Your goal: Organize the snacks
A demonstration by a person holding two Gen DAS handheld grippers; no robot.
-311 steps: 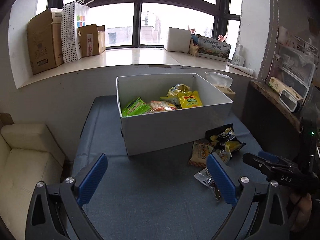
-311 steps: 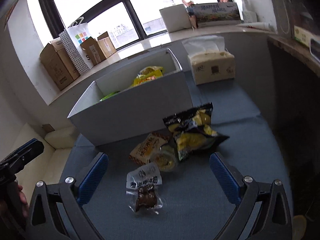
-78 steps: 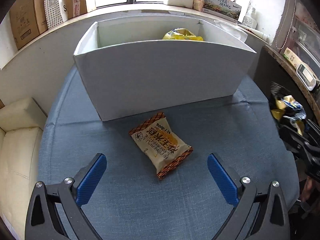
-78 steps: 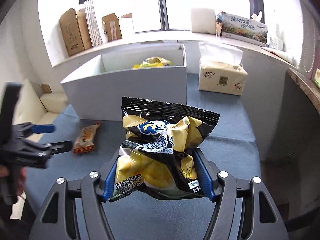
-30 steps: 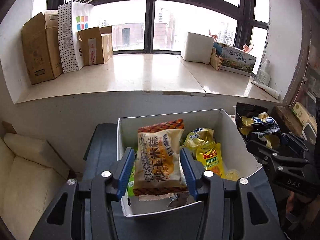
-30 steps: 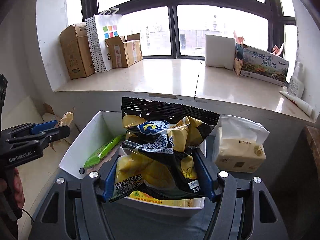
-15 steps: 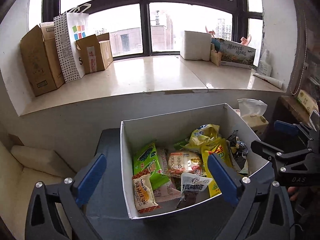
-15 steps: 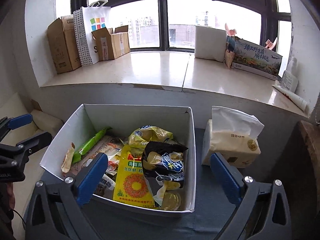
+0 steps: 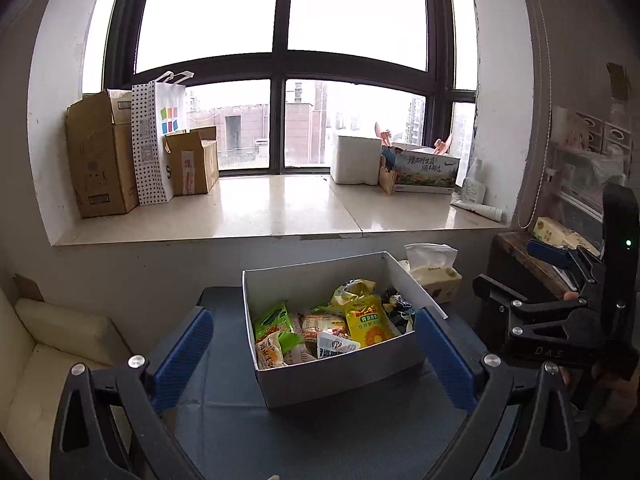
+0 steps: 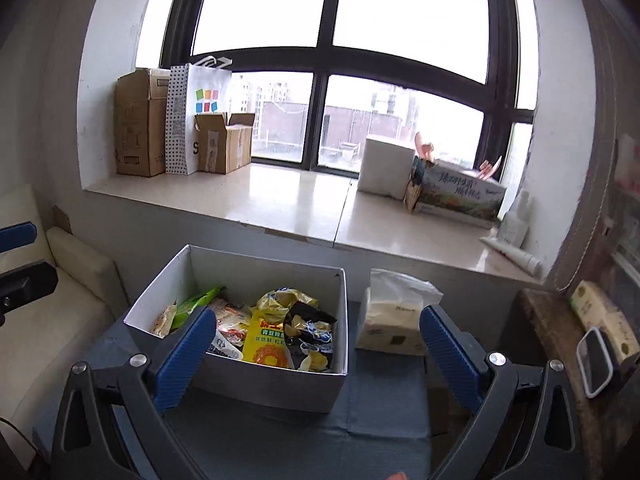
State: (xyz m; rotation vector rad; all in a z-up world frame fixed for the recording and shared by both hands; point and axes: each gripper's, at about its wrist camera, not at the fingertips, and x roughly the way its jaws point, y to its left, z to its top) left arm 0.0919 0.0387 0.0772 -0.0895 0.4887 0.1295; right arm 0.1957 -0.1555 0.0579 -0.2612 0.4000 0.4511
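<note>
My left gripper (image 9: pixel 314 344) is held above the near edge of the table (image 9: pixel 360 432), its blue-padded jaws wide apart and empty. My right gripper (image 10: pixel 314 342) is likewise raised, jaws spread and empty; in the left wrist view it appears at the right edge (image 9: pixel 560 320), with one blue pad visible.

The white box (image 9: pixel 340 376) stands on the blue-grey cloth of the table, open at the top, and all the snacks in view lie inside it. Along its left side are a green packet (image 9: pixel 274 320) and, nearer the front wall, an orange-and-cream cracker packet (image 9: pixel 269 352). A yellow pouch (image 9: pixel 370 322) lies toward the middle front, with a small white-labelled sachet (image 9: pixel 336 346) beside it against the front wall. A black chip bag (image 10: pixel 310 328) with yellow sticks printed on it rests at the box's right side, touching the yellow pouch (image 10: pixel 266 346). A crumpled yellow bag (image 10: pixel 286 300) sits behind these, toward the far wall.

Just beside the box on its right stands a tissue pack (image 10: pixel 394 320), with a sheet protruding from the top. Behind the table runs a pale windowsill (image 9: pixel 280 208) carrying cardboard boxes (image 9: pixel 100 164), a dotted paper bag (image 9: pixel 158 140) and a white foam block (image 9: pixel 356 158). A cream sofa (image 9: pixel 52 344) lies to the left of the table.
</note>
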